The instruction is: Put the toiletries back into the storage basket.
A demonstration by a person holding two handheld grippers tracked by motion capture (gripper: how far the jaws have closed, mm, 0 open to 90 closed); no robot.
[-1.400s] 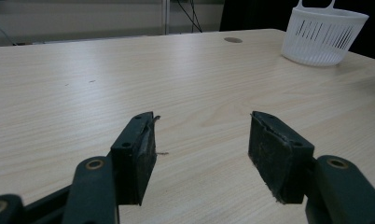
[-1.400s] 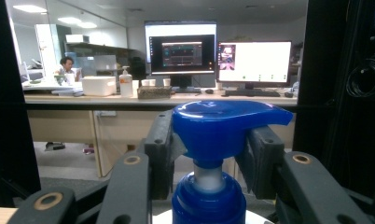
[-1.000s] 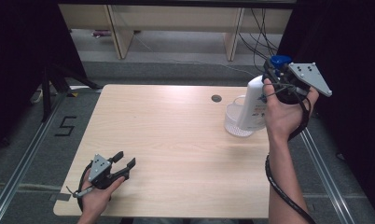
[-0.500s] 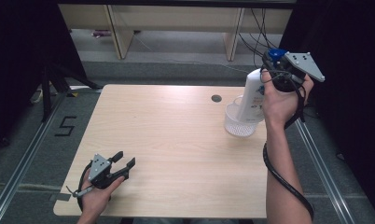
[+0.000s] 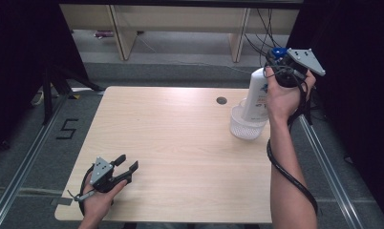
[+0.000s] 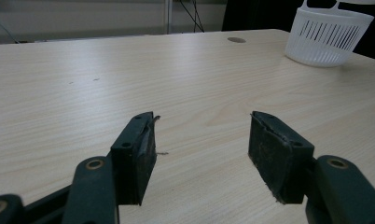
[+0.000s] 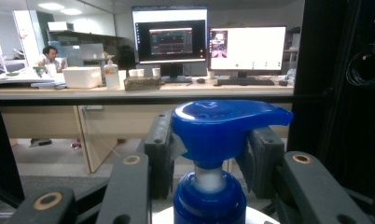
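The right hand-held gripper [image 5: 275, 67] grips a white pump bottle [image 5: 256, 95] at its blue pump head [image 7: 223, 126], jaws about half closed on either side of it. The bottle hangs tilted over the white basket [image 5: 246, 128] at the desk's [image 5: 180, 143] far right, its base at the rim. The left hand-held gripper [image 5: 125, 168] rests open and empty near the front left edge. Held so high up, the bottle could swing, catch the rim and tip the light basket, or slip free.
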